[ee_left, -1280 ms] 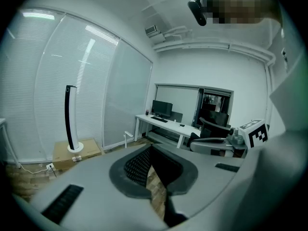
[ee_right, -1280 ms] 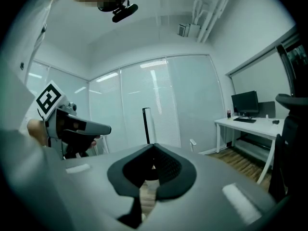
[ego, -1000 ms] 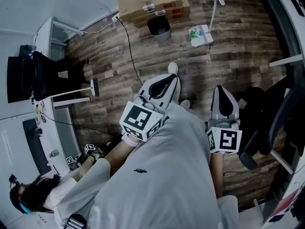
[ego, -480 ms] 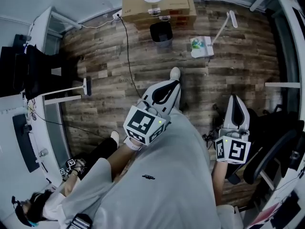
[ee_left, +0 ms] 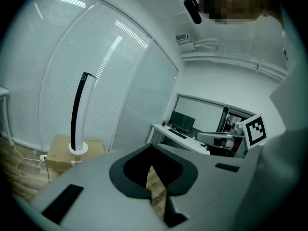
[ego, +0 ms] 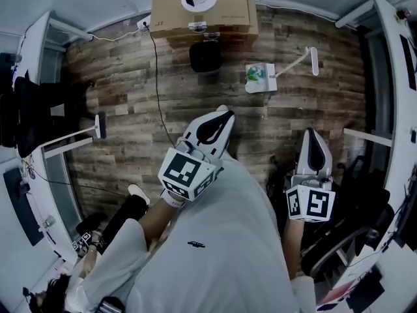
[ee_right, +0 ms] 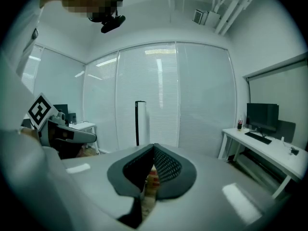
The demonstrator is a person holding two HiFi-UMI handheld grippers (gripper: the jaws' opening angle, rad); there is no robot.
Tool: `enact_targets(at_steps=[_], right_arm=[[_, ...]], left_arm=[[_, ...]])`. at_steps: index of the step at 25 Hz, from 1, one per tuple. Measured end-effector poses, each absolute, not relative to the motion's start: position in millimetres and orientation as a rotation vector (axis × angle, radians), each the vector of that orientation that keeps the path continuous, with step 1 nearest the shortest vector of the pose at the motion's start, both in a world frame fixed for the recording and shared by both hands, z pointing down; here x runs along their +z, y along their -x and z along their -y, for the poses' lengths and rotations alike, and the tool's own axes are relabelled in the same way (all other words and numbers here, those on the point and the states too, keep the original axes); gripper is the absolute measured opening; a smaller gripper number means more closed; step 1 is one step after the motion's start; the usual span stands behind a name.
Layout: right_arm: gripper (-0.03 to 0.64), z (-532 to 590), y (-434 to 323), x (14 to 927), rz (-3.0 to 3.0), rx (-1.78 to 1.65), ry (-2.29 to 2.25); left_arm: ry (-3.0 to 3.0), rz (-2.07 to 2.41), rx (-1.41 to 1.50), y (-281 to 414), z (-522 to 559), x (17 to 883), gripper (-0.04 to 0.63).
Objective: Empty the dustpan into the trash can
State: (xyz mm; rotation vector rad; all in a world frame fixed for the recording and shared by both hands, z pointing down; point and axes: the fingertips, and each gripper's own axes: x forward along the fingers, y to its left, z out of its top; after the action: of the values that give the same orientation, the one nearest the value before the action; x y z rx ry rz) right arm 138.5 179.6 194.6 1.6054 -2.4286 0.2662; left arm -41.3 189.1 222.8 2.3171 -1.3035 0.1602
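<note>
In the head view a white dustpan [ego: 259,77] with colourful litter in it lies on the wooden floor, its long handle [ego: 294,64] reaching up to the right. To its left a black trash can [ego: 204,57] stands against a cardboard box [ego: 202,10]. My left gripper [ego: 221,114] is shut and empty, held above the floor and pointing toward the can. My right gripper [ego: 311,135] is shut and empty too, and hangs to the right, nearer than the dustpan. In the left gripper view the jaws [ee_left: 152,151] are together, as they are in the right gripper view [ee_right: 154,147]. Neither gripper view shows the dustpan or the can.
A tall fan [ee_left: 79,113] stands on the cardboard box [ee_left: 61,150]. A short white brush on a stick [ego: 99,126] lies at the left by a dark desk chair [ego: 39,113]. Desks line both sides. Another person [ego: 98,253] crouches at the lower left. An office chair [ego: 355,233] is at my right.
I have walked forward: trash can and dustpan sit lower and nearer in the head view. Both grippers came along with me, still shut and empty.
</note>
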Motion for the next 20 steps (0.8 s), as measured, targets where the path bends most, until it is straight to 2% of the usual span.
enact_targets(at_steps=[9, 20], right_arm=[[0.011, -67.9, -132.1, 182.0, 2.395, 0.244, -1.639], [0.011, -25.5, -131.4, 207.7, 2.335, 0.289, -1.602]], left_arm=[[-2.351, 1.303, 0.156, 61.3, -67.1, 212.5, 0.006], [-2.373, 1.234, 0.172, 41.6, -15.3, 227.4, 0.006]])
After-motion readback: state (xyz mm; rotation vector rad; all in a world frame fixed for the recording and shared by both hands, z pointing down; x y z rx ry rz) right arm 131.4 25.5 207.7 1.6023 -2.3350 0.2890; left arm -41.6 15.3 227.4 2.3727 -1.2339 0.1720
